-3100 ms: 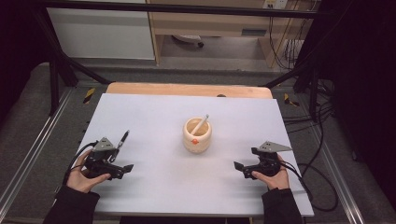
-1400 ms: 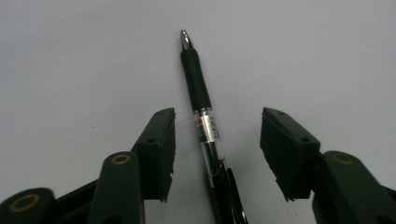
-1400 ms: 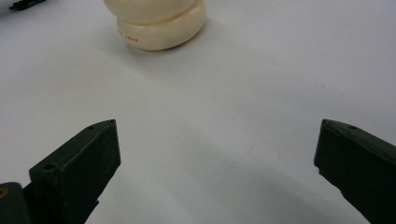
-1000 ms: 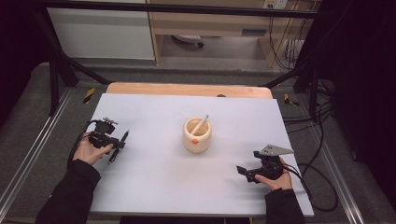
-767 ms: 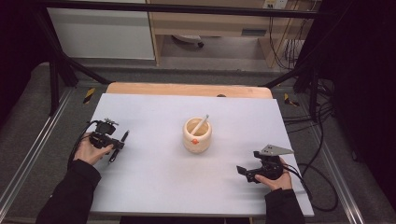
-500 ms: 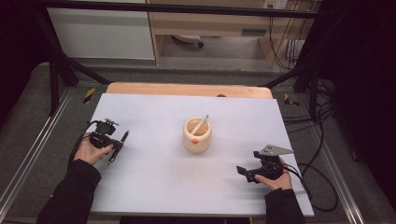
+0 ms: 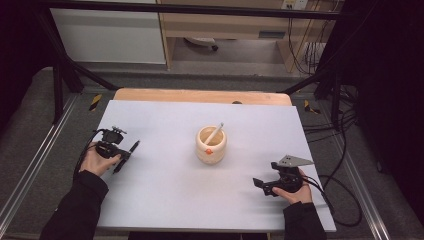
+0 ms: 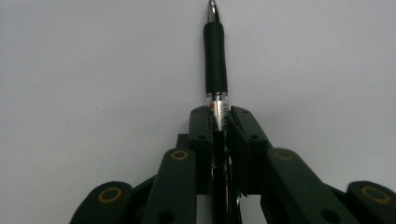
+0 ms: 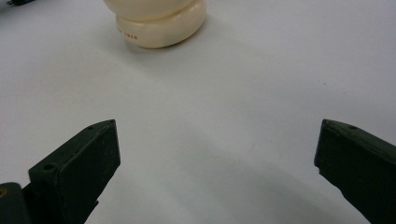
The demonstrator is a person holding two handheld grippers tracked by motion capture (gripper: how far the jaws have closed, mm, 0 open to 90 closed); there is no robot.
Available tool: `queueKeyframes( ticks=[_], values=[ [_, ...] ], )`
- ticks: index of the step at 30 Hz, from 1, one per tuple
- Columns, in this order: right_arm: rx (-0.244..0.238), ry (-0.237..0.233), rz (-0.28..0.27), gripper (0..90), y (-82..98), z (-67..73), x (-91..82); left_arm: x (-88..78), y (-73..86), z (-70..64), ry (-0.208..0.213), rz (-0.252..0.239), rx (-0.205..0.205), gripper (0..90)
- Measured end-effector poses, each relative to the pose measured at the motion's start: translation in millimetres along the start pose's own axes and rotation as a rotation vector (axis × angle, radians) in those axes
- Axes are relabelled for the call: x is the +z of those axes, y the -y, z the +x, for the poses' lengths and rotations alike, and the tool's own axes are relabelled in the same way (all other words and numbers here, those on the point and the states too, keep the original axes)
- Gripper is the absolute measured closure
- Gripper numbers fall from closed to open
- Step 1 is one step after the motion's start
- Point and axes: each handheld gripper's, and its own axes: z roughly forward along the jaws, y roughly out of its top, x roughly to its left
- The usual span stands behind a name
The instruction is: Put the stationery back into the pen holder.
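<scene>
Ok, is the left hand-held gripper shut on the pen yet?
Yes. The left hand-held gripper has just been closing, and its jaws now press on the pen, whose tip sticks out beyond them over the table.

Pen: black rubber grip sleeve, silver tip, clear barrel section with small print just behind the sleeve. In the left gripper view it runs straight up the centre of the frame, tip at the top edge, rear barrel clamped between the two black jaws at lower centre. The white surface lies behind it.

High view: pen seen as a thin dark stick in the left-centre of the frame, angled toward upper right, tip end free.
</scene>
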Motion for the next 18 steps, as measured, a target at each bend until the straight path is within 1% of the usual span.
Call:
queueKeyframes(
  ticks=[10,13,18],
  values=[
    [0.000,0.000,0.001,1.0,0.0,0.0,0.1,-0.5,0.4,0.9,0.005,0.001,0.019,78.9],
    [0.001,0.000,0.001,1.0,0.0,0.0,0.1,-1.2,0.7,1.9,0.011,0.007,0.014,79.0],
    [-0.001,0.000,0.000,1.0,0.0,-0.1,0.0,-2.4,1.7,2.6,0.017,0.012,0.022,79.1]
  ],
)
